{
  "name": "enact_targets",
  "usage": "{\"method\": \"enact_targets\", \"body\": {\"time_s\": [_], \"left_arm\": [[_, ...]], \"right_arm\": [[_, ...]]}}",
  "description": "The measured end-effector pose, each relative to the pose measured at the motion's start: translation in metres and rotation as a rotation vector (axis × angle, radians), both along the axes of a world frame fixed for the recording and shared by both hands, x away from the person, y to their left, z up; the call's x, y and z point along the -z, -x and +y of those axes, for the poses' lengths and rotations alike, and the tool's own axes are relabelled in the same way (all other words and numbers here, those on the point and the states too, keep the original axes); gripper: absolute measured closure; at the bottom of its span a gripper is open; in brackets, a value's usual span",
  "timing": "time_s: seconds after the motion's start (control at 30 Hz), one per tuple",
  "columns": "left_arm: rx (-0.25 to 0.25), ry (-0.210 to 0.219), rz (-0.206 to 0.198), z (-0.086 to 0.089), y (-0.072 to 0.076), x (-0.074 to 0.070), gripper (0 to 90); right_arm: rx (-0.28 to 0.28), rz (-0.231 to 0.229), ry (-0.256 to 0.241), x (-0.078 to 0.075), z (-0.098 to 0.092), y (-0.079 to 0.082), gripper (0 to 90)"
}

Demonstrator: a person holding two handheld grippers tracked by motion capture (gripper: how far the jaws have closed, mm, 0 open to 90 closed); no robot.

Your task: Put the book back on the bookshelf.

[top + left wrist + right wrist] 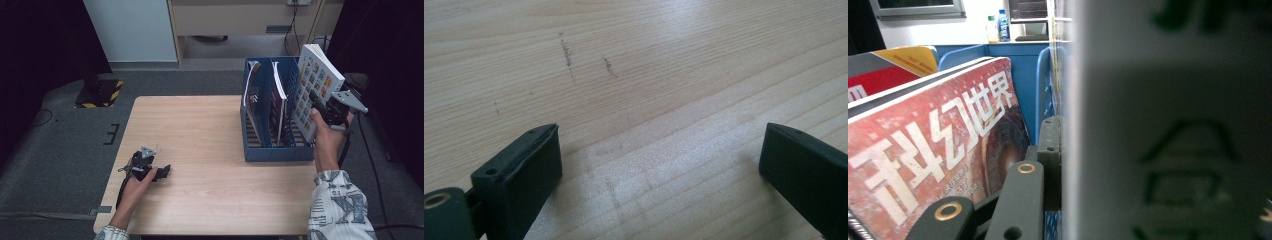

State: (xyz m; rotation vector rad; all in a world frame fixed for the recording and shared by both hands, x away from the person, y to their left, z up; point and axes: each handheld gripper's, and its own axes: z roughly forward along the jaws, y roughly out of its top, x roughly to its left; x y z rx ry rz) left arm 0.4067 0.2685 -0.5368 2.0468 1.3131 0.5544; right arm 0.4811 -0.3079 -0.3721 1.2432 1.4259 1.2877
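A blue file rack (275,152) with three slots stands on the right side of the wooden table (200,130). One magazine (251,85) leans in its left slot and a red magazine (279,102) (933,145) in the middle one. My right gripper (320,107) (1058,150) is shut on a white book (316,80) (1168,125) with a grid of small pictures, held tilted over the rack's right slot. My left gripper (164,172) (661,160) lies on the table at the front left, open, with bare wood between its jaws.
The rack's right wall (312,145) is next to the table's right edge. On the floor at the back left is a base with yellow-black stripes (100,92). Cables (370,150) run along the floor at the right. A cabinet (240,20) stands behind the table.
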Motion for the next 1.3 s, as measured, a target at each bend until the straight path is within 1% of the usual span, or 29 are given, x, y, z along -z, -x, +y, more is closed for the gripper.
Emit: {"method": "enact_targets", "body": {"time_s": [0.2, 0.4, 0.47, 0.6, 0.77, 0.93, 1.13, 1.3], "left_arm": [[-0.001, 0.001, -0.001, -0.001, 0.0, 0.0, 2.9], [-0.001, 0.0, 0.0, -0.001, 0.0, 0.0, 2.8], [-0.001, 0.0, 0.0, -0.001, 0.0, 0.0, 2.8], [-0.001, 0.0, 0.0, -0.001, 0.0, 0.0, 2.8], [-0.002, 0.001, 0.002, -0.001, 0.0, 0.0, 2.6], [-0.001, 0.0, 0.0, -0.001, 0.0, 0.0, 2.6], [0.0, 0.0, -0.001, -0.001, 0.0, 0.0, 2.7], [0.001, 0.0, 0.0, -0.002, -0.001, 0.0, 2.7]], "right_arm": [[0.01, -0.001, -0.017, 0.009, 0.0, -0.006, 73.9], [0.007, -0.008, -0.019, 0.015, 0.001, -0.011, 73.9], [0.006, -0.011, -0.025, 0.019, 0.001, -0.012, 73.9], [0.007, -0.003, -0.043, 0.027, 0.001, -0.013, 73.9], [-0.001, 0.013, -0.052, 0.038, 0.001, -0.014, 73.9], [-0.007, 0.03, -0.054, 0.043, 0.001, -0.014, 73.9], [-0.022, 0.079, -0.038, 0.046, 0.001, -0.014, 73.8], [-0.041, 0.109, -0.034, 0.046, 0.001, -0.014, 73.8]]}}
